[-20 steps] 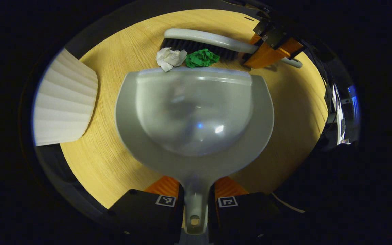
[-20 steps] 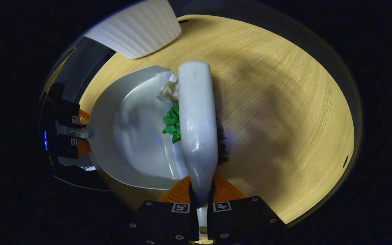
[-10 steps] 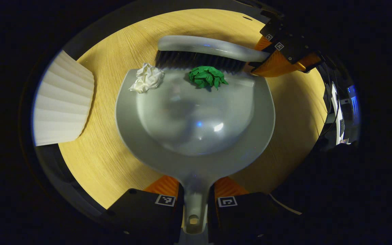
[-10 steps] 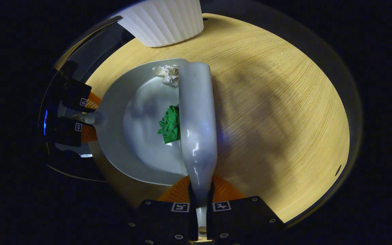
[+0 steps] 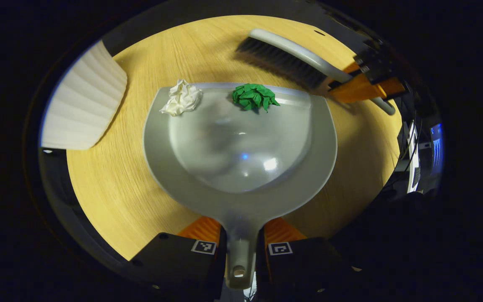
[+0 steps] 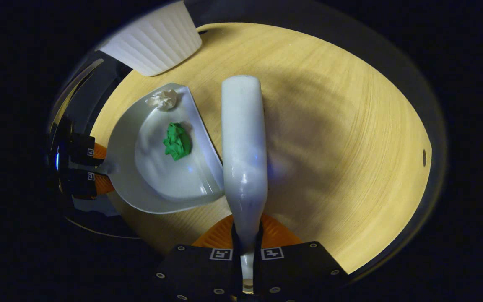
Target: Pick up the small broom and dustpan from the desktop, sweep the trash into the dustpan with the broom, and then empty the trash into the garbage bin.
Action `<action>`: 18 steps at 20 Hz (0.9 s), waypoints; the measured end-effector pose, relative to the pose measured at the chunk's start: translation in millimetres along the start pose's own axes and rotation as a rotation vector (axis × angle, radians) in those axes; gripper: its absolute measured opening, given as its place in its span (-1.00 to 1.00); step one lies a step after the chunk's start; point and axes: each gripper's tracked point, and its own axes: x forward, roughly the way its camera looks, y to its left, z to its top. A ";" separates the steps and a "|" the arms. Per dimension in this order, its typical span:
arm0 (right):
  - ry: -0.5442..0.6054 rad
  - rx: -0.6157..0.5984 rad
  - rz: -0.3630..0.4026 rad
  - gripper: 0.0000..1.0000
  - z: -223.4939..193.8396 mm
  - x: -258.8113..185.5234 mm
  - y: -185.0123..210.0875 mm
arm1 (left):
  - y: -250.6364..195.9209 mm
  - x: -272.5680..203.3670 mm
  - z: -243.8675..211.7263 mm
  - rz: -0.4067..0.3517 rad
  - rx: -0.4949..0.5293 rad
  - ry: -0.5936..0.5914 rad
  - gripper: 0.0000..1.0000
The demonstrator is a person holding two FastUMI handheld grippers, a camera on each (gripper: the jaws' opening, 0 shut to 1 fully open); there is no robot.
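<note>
On the dustpan (image 5: 240,167), gripped by the left gripper (image 5: 240,251), two paper wads are counted: one white (image 5: 181,97), one green (image 5: 254,96); beside it, one broom (image 6: 243,155) is clamped in the right gripper (image 6: 246,256)

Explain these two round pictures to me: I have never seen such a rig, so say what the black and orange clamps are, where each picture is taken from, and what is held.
No robot arm here: a person holds a two-finger clamp in each hand, and a fisheye camera rides on each, looking along its fingers. In the left gripper view, the left gripper is shut on the handle of the grey plastic dustpan, which lies on the pale wooden desktop. A crumpled white paper ball and a crumpled green paper ball sit just inside the pan's front edge. In the right gripper view, the right gripper is shut on the handle of the small grey broom with black bristles, held beside the pan, apart from it. The ribbed white garbage bin stands at the desk's edge.
</note>
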 end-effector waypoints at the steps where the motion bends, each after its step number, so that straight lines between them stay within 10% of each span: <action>1: 0.003 0.036 -0.006 -0.80 -9.0 -1.3 -6.2 | -1.1 0.4 -0.3 0.003 -0.010 0.001 -0.39; 18: -0.020 0.306 -0.092 -0.80 -87.1 -1.2 -34.2 | -22.5 9.1 18.0 0.031 -0.177 -0.034 -0.39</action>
